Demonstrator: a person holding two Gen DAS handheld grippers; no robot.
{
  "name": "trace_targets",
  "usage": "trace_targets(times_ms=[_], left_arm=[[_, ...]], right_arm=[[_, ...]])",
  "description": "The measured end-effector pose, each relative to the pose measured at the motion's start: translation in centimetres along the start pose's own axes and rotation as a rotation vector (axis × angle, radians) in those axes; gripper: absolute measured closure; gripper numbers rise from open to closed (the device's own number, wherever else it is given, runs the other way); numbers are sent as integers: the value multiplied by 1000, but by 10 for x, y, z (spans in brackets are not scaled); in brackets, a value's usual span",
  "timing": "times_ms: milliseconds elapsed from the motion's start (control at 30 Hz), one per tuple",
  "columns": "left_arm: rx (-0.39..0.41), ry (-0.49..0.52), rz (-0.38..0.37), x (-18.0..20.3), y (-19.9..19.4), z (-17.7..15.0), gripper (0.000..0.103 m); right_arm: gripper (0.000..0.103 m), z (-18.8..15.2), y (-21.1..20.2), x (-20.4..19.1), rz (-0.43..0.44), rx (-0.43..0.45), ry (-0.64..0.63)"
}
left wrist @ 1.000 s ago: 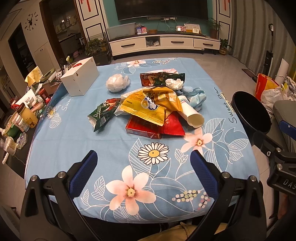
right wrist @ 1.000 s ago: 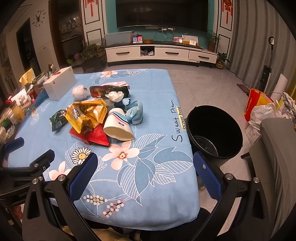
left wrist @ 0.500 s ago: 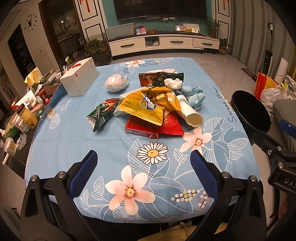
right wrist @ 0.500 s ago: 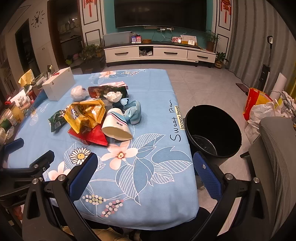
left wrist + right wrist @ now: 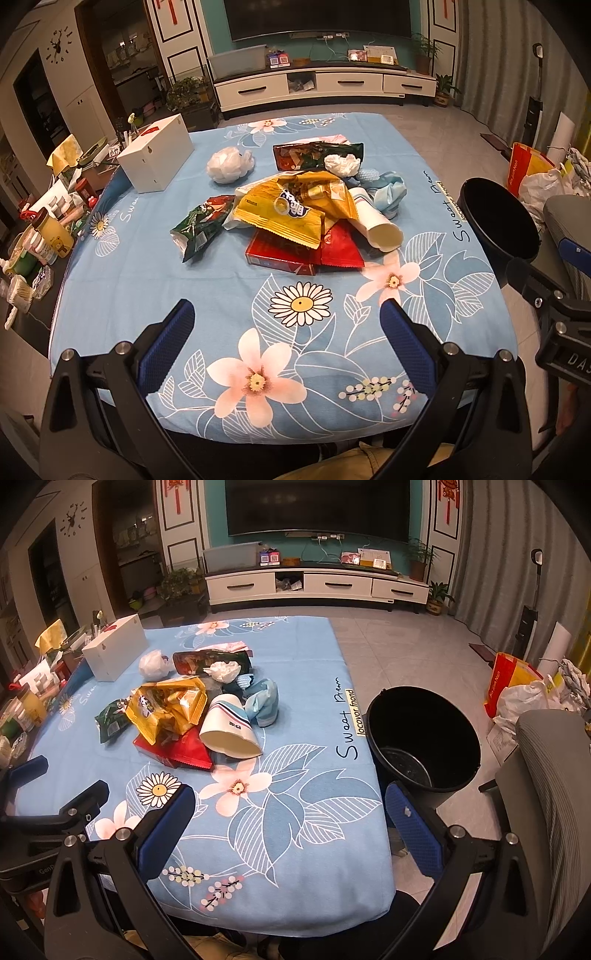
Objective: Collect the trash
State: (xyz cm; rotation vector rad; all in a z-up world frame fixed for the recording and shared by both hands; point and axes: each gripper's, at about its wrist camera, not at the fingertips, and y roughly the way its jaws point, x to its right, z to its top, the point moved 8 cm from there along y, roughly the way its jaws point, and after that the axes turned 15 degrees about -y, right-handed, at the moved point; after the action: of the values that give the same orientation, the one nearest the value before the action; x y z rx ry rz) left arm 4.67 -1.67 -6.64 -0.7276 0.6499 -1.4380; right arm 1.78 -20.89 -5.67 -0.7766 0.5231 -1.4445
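Left gripper [image 5: 286,325] and right gripper [image 5: 288,806]: jaws spread wide, holding nothing, above the near edge of the floral-clothed surface [image 5: 155,258]. Mid-surface trash pile: paper cup [image 5: 231,731] on its side, mouth toward the viewer; crinkled yellow snack bag [image 5: 291,212] over a flat red packet [image 5: 280,253]. Black round bin [image 5: 423,734], right of the surface, looks empty.
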Motion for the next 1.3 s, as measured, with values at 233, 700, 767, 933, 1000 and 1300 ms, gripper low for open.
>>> trace_targets(times_ms=[233,700,767,933,1000,1300], left_arm=[[-4,9,-4,3,1,0,3],[2,-56,-150,1,11,5,3],[13,-122,-200,-12,22,6,3],[-46,-215,-181,-51,63,-13,3],[-73,-251,-216,-60,73,-21,3],[-131,-409,-482,-53,94,-1,3]], right_arm=[[2,0,0,1,0,0,1],[2,-2,17,2,111,51,33],[2,-6,32,0,175,52,52],[2,-24,71,-26,312,1,27],[2,-25,81,-38,349,-5,18],[13,0,113,-57,373,39,-27]])
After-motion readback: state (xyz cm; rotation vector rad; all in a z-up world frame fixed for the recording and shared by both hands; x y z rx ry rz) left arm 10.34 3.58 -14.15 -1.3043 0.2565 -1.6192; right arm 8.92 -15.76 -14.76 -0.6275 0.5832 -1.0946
